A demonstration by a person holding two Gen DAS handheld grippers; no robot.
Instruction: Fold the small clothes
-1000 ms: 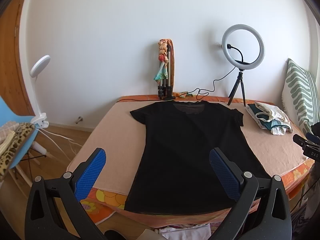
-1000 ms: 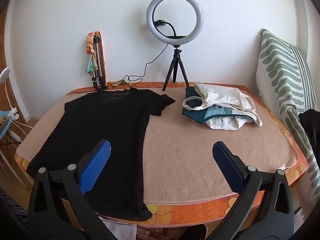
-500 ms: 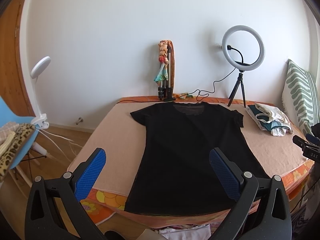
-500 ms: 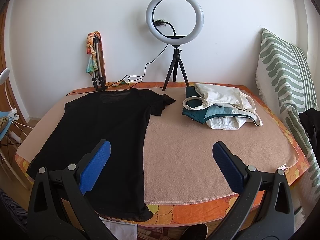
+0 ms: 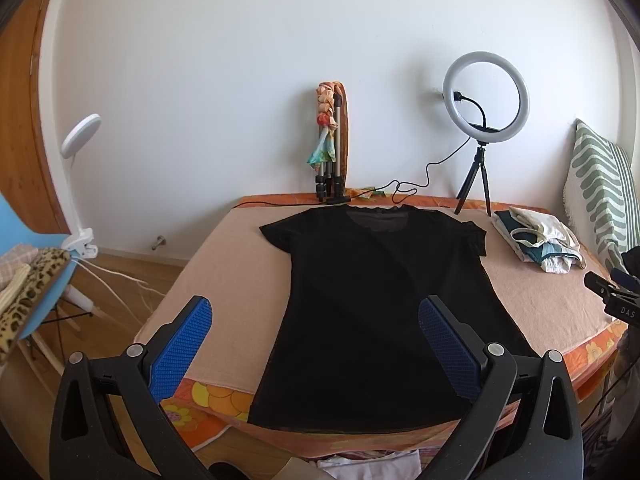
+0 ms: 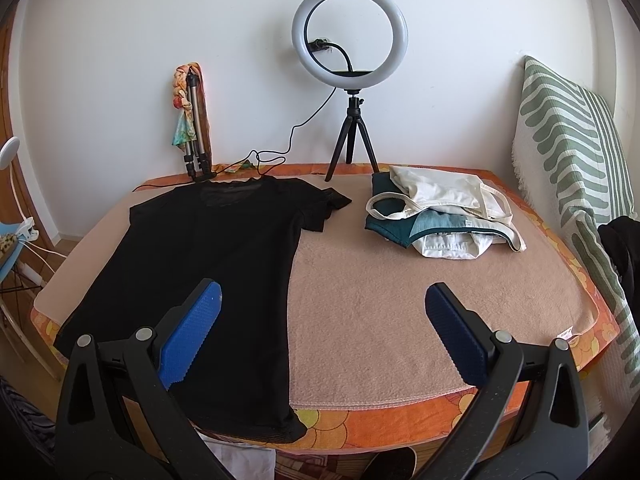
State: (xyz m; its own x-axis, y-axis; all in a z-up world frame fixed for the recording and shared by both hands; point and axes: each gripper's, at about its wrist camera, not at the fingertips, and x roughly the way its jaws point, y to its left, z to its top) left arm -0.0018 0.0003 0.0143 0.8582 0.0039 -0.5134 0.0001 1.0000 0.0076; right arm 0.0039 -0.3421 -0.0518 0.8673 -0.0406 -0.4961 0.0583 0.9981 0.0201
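Observation:
A black T-shirt [image 5: 384, 292] [image 6: 208, 256] lies spread flat on the pink-covered table [image 5: 224, 264] [image 6: 400, 292], neck toward the wall, hem hanging slightly over the near edge. My left gripper [image 5: 316, 340] hovers open before the near edge, its blue pads framing the shirt's lower half, holding nothing. My right gripper [image 6: 324, 332] is open too, above the shirt's right side seam and the bare cloth beside it. A pile of folded small clothes [image 5: 540, 244] [image 6: 440, 216] sits at the back right.
A ring light on a tripod [image 5: 484, 120] [image 6: 348, 60] and a folded tripod with a scarf [image 5: 330, 140] [image 6: 192, 120] stand at the wall edge, a cable between them. A striped cushion [image 6: 576, 152] leans at right. A blue chair [image 5: 28, 280] and clip lamp stand left.
Both grippers have drifted back very slightly, so the table sits a little lower and smaller in view. The shirt and the pile have not moved.

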